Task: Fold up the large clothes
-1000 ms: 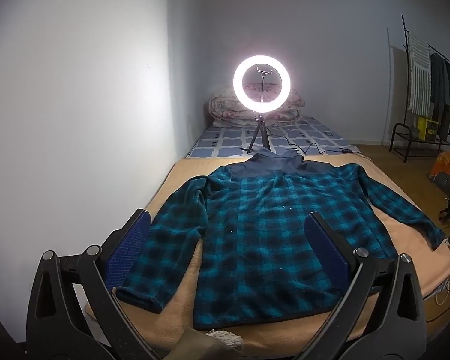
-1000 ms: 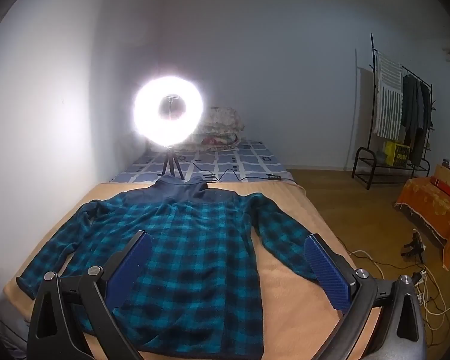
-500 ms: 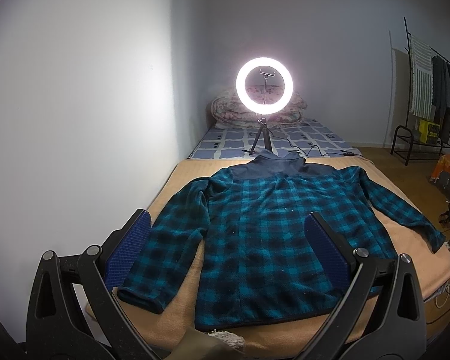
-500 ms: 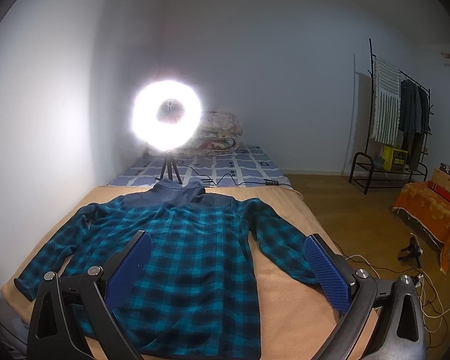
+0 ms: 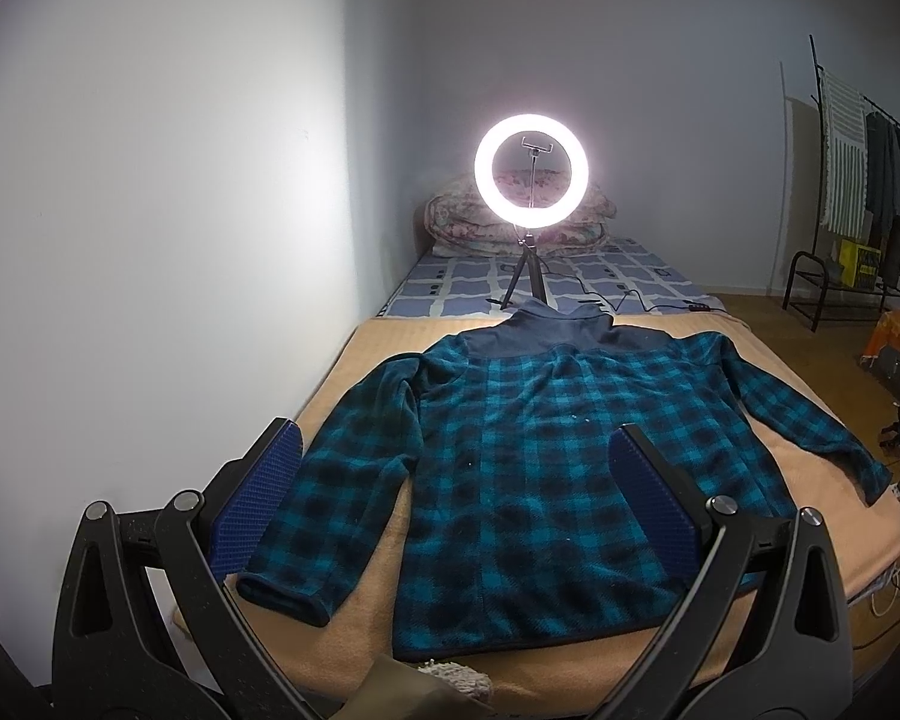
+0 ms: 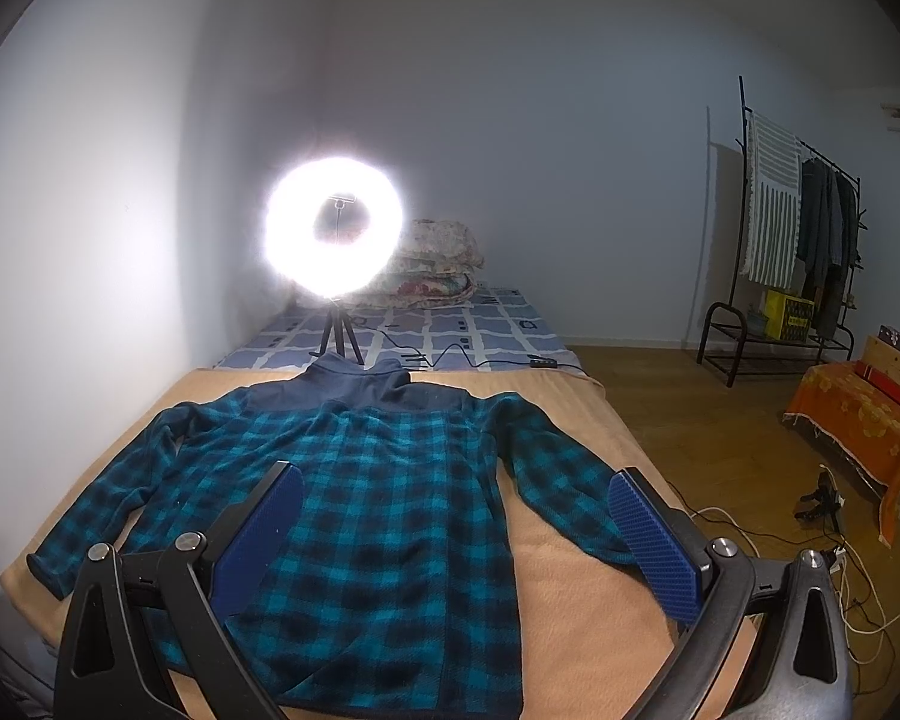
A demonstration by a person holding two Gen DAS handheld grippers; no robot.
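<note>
While the teal-and-black checked fleece jacket (image 5: pixel 546 456) lies flat, sleeves out, on the tan blanket-covered bed (image 5: pixel 354 360), the left gripper (image 5: pixel 456 516) and right gripper (image 6: pixel 456 534) hover above its hem, blue-padded fingers (image 5: pixel 654 504) spread wide, touching nothing.

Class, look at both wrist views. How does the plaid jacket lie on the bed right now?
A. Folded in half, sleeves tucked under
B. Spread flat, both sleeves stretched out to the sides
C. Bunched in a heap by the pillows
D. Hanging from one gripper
B: the plaid jacket lies flat on the tan blanket with each sleeve angled outward, and the left gripper and right gripper are both open, holding nothing.
</note>
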